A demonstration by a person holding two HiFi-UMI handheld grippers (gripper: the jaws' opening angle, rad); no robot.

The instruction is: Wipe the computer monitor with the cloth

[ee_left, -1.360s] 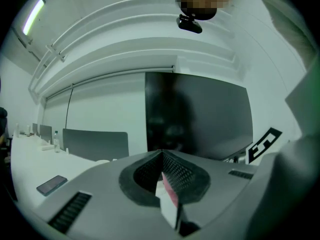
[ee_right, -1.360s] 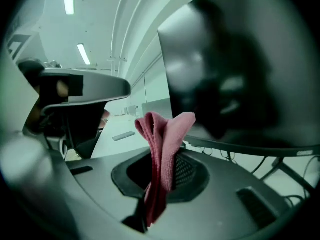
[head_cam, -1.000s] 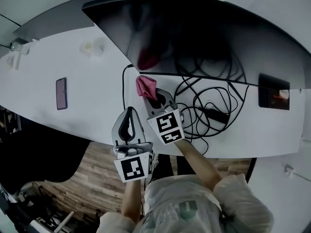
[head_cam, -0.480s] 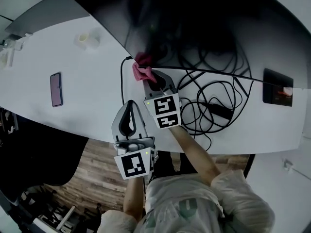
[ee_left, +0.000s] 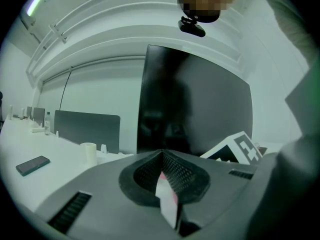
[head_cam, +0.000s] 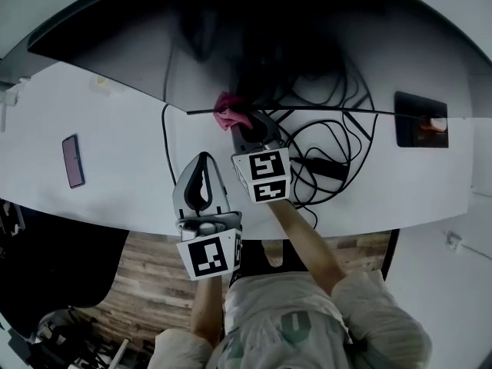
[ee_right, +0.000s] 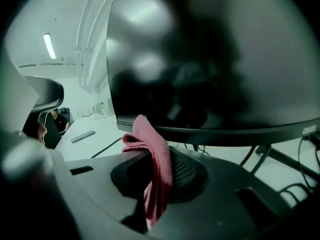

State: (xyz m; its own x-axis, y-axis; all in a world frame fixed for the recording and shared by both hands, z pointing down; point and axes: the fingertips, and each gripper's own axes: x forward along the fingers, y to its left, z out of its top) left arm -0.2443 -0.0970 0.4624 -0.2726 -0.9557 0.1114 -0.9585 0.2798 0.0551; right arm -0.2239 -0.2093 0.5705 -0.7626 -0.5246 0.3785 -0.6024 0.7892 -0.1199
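The dark monitor stands across the back of the white table. A pink cloth is bunched at the screen's lower edge, and my right gripper is shut on it. In the right gripper view the cloth hangs folded between the jaws, just under the monitor bezel. My left gripper hovers shut and holding nothing over the table's near edge, left of the right one. In the left gripper view its jaws point toward the monitor.
A tangle of black cables and a power brick lie under the monitor. A dark device sits at the right, a phone at the left. A second monitor and a small roll stand further left.
My right gripper has carried the cloth forward from the table up to the monitor's lower edge. The left gripper has stayed near the table's front edge.
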